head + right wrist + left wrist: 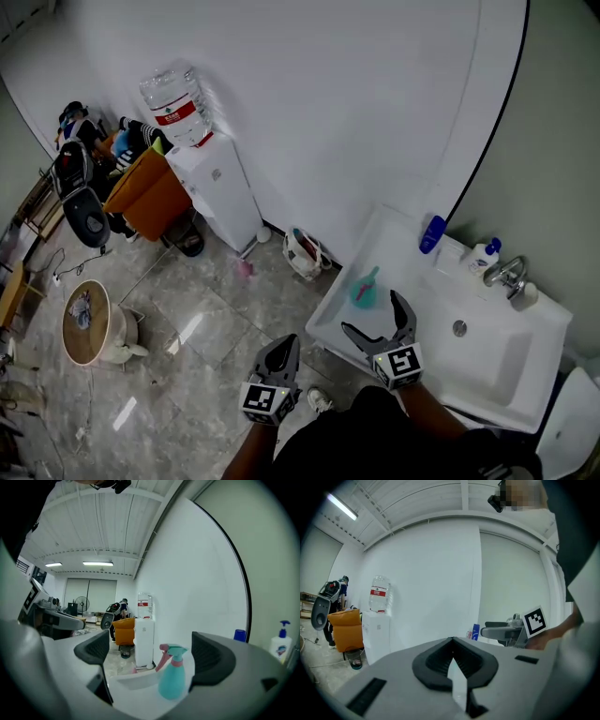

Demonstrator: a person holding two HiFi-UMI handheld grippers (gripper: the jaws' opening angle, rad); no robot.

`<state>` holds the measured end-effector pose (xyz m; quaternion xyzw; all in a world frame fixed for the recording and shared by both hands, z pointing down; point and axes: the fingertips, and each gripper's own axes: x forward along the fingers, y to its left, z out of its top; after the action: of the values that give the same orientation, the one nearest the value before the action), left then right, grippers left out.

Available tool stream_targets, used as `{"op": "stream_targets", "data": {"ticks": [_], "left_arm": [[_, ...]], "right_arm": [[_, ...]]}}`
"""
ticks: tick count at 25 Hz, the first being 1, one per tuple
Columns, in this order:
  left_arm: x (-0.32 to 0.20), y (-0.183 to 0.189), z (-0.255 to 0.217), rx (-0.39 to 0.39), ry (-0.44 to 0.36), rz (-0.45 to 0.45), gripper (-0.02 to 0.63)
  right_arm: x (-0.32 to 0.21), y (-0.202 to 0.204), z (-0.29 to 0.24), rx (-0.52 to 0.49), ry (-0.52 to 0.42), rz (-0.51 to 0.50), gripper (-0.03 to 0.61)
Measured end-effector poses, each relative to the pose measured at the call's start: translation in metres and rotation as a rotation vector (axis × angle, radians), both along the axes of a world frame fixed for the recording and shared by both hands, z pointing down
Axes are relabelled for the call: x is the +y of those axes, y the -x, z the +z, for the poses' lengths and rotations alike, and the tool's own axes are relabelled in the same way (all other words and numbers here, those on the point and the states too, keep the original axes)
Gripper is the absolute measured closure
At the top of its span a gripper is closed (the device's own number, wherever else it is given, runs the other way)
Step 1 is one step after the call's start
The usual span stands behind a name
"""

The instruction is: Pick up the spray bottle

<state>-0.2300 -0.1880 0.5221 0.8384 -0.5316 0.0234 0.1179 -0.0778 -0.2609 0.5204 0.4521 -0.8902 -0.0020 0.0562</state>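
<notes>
- Locate the spray bottle (365, 289) standing upright on the near-left corner of the sink (427, 281).
- Note the right claw (370, 312) spread wide and empty, levelled at the bottle from the sink's front edge. Bottle framed just ahead of the jaws and untouched, probably lined up for a side grasp on the body.
- Note the left claw (278, 361) closed on nothing, held low off the sink's left side, clear of the approach.
</notes>
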Motion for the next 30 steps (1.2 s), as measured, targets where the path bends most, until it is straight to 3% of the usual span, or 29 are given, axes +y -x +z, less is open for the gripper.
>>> {"op": "stream_targets", "data": {"ticks": [17,30], "left_arm": [[-0.046,-0.050,0.017,0.025,0.061,0.093,0.617],[-0.063,-0.053,0.026,0.010,0.074,0.080,0.617]], "right_arm": [[-0.045,-0.043,0.062,0.123,0.118,0.016,0.035],[-0.074,-0.053,0.101,0.161,0.197,0.036,0.121]]}}
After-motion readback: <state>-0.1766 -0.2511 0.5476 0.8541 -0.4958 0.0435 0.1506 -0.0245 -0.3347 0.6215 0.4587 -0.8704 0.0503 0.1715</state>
